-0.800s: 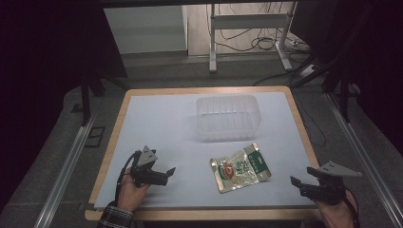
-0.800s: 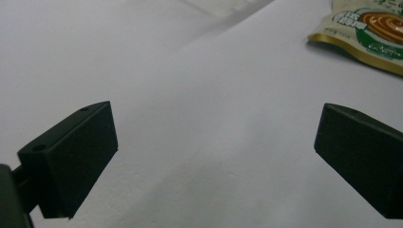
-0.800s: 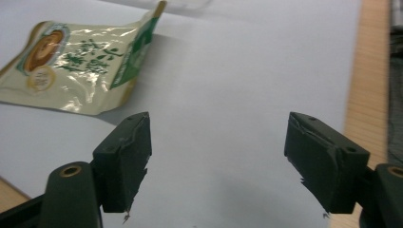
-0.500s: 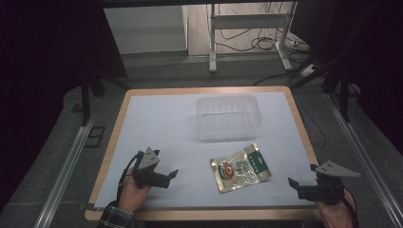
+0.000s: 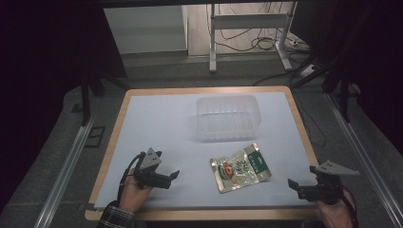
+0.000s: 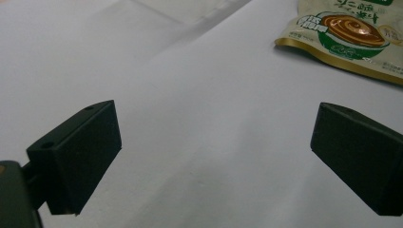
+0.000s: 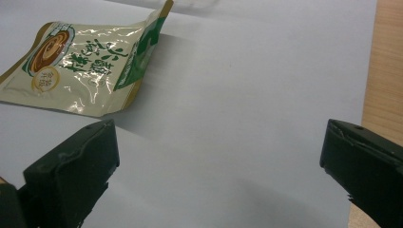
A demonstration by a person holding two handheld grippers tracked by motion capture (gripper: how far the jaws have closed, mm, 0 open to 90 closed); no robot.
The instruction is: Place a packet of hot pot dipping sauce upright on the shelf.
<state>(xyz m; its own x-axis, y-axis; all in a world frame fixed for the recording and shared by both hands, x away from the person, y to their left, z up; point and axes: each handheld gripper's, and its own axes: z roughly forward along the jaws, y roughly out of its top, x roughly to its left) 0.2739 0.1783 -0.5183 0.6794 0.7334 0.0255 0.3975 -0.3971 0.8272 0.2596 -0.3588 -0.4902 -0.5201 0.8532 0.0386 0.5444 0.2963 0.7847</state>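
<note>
My left tongs (image 5: 174, 175) hover near the worktop's (image 5: 157, 118) front left corner, jaws spread wide on nothing. My right tongs (image 5: 292, 183) sit at the front right edge, likewise gaping and empty. The snack pouch (image 5: 241, 167) lies flat between them, just in front of the clear plastic tub (image 5: 228, 116) at the middle.

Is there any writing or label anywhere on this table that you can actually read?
Snack pouch: large green characters, apparently Chinese, run across its front beside a picture of a bowl; I cannot read them reliably.
Smaller print on the pouch: too small and blurred to read.
Clear plastic container: no text visible.
</note>
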